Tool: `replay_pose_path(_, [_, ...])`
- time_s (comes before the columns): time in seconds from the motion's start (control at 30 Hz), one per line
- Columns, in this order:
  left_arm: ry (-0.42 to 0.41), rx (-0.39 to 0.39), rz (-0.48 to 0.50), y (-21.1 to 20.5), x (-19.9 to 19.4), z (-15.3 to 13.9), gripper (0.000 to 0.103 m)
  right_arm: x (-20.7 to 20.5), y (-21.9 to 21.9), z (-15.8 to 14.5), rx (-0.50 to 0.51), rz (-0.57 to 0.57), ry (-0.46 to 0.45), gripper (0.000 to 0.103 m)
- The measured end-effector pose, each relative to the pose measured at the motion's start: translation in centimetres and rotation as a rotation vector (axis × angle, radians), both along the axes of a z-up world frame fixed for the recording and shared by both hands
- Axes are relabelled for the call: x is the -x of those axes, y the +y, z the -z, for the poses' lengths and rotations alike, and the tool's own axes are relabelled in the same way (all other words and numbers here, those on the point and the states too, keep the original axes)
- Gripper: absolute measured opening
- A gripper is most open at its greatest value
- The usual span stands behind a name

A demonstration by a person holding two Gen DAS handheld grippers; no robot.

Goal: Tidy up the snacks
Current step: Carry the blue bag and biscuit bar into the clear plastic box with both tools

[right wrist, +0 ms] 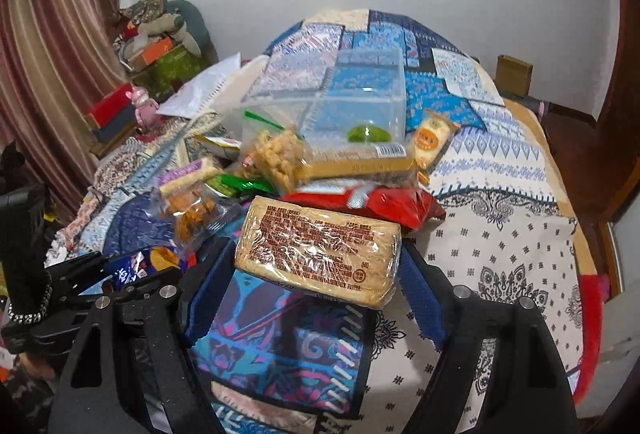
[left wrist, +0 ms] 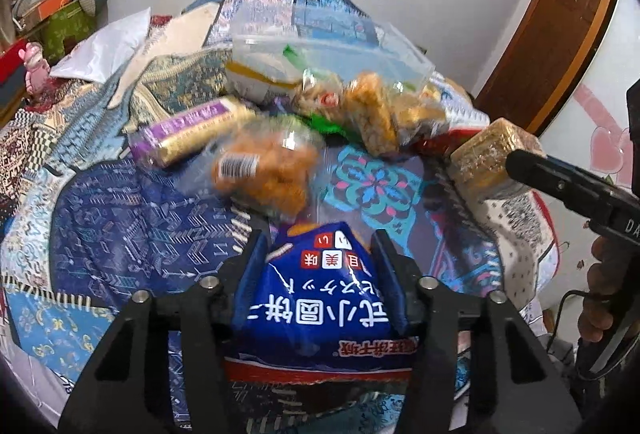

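Observation:
My left gripper (left wrist: 318, 248) is shut on a blue snack bag (left wrist: 316, 298) with white characters, held above the bed. My right gripper (right wrist: 316, 266) is shut on a tan clear-wrapped biscuit pack (right wrist: 320, 250); the pack also shows in the left wrist view (left wrist: 486, 158) at the right. A heap of snacks lies ahead on the bed: a purple-and-gold roll (left wrist: 192, 130), an orange puffs bag (left wrist: 268, 170), a clear bag of fried pieces (left wrist: 372, 114), a red packet (right wrist: 372, 202). A clear plastic box (right wrist: 348, 98) stands behind the heap.
The patterned quilt (right wrist: 500, 226) covers the bed. A white pillow (left wrist: 104, 46) lies at the far left. Boxes and cushions (right wrist: 160, 46) are stacked by the curtain. A wooden door (left wrist: 552, 34) is at the right; a white wall is behind.

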State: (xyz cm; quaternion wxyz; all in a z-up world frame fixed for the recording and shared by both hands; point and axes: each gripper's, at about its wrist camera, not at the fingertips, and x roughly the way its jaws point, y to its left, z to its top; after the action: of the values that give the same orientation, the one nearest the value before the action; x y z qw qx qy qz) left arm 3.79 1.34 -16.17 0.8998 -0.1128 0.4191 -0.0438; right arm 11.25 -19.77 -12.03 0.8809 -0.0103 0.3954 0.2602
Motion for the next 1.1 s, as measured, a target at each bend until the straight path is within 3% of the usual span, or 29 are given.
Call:
replay_pose_path(0.13, [-0.041, 0.004, -0.003, 0.4, -0.1, -1.8, 0.038, 0.3, 0.1, -1.0, -0.027, -0.012, -0.021, 0.078])
replay_pose_path(0.5, [-0.169, -0.014, -0.004, 0.8, -1.2, -6.3, 0.034, 0.5, 0.4, -4.2, -0.075, -0.019, -0.103, 0.078])
replay_pose_path(0.77, [-0.254, -0.050, -0.027, 1.9, -4.9, -9.4, 0.034, -1.9, 0.8, -5.9, -0.079, -0.014, -0.152, 0.078])
replay_pose_path(1.1, [-0.284, -0.048, -0.050, 3.5, -11.6, -11.0, 0.034, -6.9, 2.2, -6.3, -0.066, 0.013, -0.163, 0.078])
